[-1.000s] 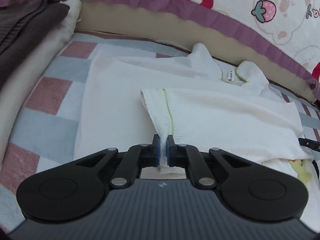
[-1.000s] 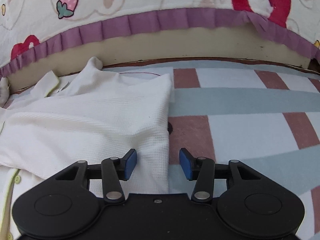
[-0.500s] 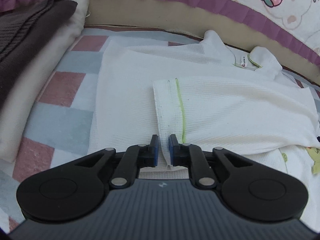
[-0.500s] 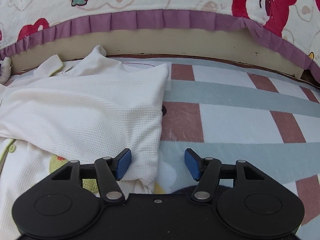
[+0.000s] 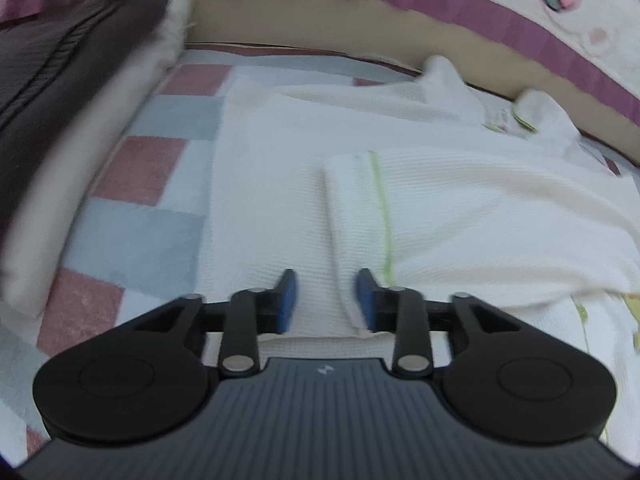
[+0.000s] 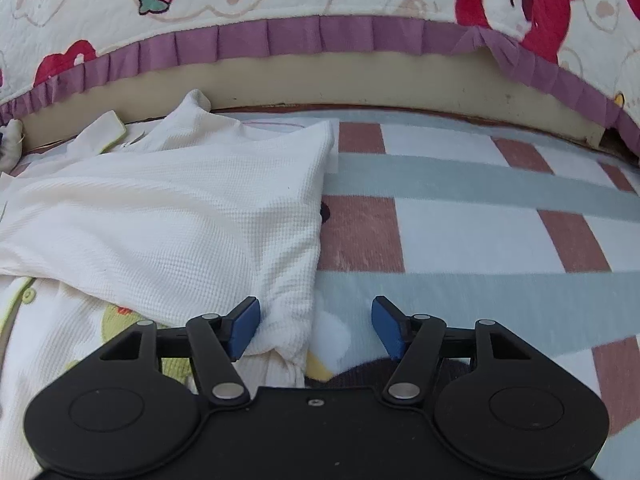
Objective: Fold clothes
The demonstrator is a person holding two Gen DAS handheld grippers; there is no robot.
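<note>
The left tongs (image 5: 326, 300), clamped on the sleeve cuff (image 5: 352, 220) a second ago, are now opening: the blue pads stand apart, the cuff edge lies between them nearer the right pad, and neither pad presses on it. The sleeve has been let go and lies flat across the body of the white garment (image 5: 460, 200), its green-stitched hem running from near to far. The right tongs (image 6: 316, 328) have also widened over the same second and are still opening slightly; the bunched side edge of the garment (image 6: 288, 320) sits just inside the left pad, seemingly loose, with bare checked mat (image 6: 460, 240) under the right pad.

Judgement: the sleeve-in fold is laid down and released. Both tongs are free for the next fold, probably bringing the near hem up towards the collar (image 5: 524, 116).

The garment lies on the checked mat on the floor, collar towards the far side against the foot of a bed with a purple-frilled cover (image 6: 300, 44). A dark folded garment (image 5: 52, 64) rests on a pale cushion (image 5: 80, 160) to the far left of it.

Pose: both tongs point steeply down and forward over the near edge of the garment, left over the cuff, right over the right side seam. The left view is blurred, the right view sharp
</note>
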